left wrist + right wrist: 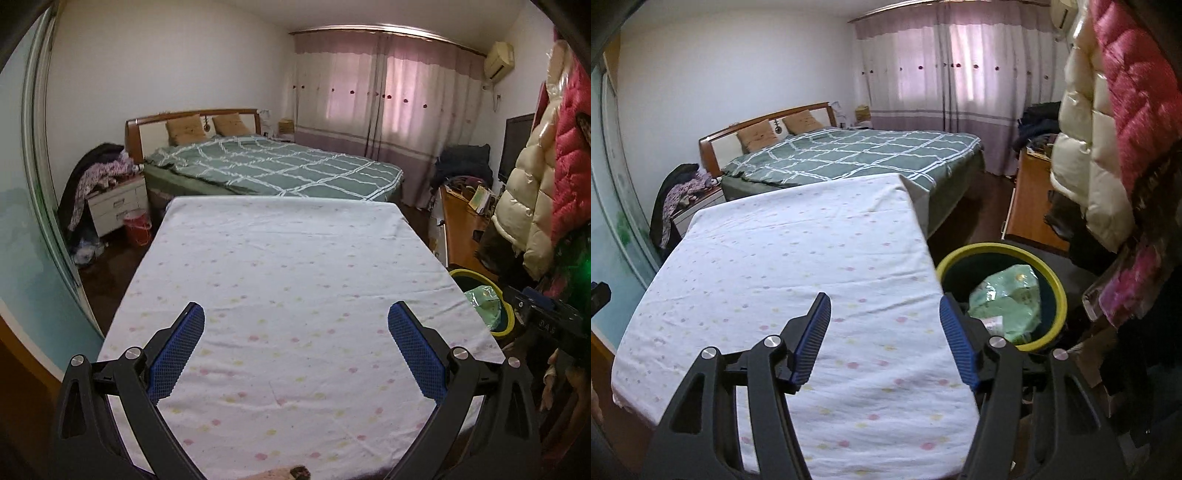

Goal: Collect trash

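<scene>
A dark bin with a yellow rim (997, 246) stands on the floor just right of the table, also at the right in the left wrist view (466, 274). Crumpled green plastic wrapping (1008, 299) lies inside the bin (484, 303). My left gripper (295, 308) is open over the white dotted tablecloth (295, 251), with nothing between its blue pads. My right gripper (884, 297) is open above the table's right edge (931, 258), its right finger (955, 332) next to the bin, holding nothing. A small brown thing (295, 472) peeks in at the table's near edge; I cannot tell what it is.
Beyond the table stands a bed with a green checked cover (280, 166). A white nightstand piled with clothes (118, 203) and a red bucket (137, 227) are at the left. Puffy coats (1108, 129) hang close on the right above a wooden desk (1030, 199).
</scene>
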Motion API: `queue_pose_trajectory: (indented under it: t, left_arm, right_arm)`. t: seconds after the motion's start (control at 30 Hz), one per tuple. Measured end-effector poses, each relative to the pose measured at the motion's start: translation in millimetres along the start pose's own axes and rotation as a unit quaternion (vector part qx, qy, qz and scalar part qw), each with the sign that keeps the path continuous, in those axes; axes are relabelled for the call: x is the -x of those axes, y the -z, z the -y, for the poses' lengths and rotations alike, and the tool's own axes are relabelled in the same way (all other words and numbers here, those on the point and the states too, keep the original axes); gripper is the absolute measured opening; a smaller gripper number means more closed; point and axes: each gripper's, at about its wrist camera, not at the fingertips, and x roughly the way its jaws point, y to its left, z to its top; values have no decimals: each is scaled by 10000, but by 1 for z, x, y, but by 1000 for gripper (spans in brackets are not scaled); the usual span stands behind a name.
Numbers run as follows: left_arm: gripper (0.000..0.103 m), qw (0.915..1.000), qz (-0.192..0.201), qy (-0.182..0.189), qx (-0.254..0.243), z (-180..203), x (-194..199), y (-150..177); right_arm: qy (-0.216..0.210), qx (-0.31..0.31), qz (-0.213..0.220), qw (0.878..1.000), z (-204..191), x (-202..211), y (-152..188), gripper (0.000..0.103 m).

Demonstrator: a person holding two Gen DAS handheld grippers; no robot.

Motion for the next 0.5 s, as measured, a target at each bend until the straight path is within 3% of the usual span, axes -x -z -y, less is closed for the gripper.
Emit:
queue_pose_trajectory:
  t: [0.5]
  left_arm:
    - [98, 10000, -15, 44, -72, 13, -1, 3]
  right_arm:
    - [16, -26, 73, 10000, 2, 3, -2, 59]
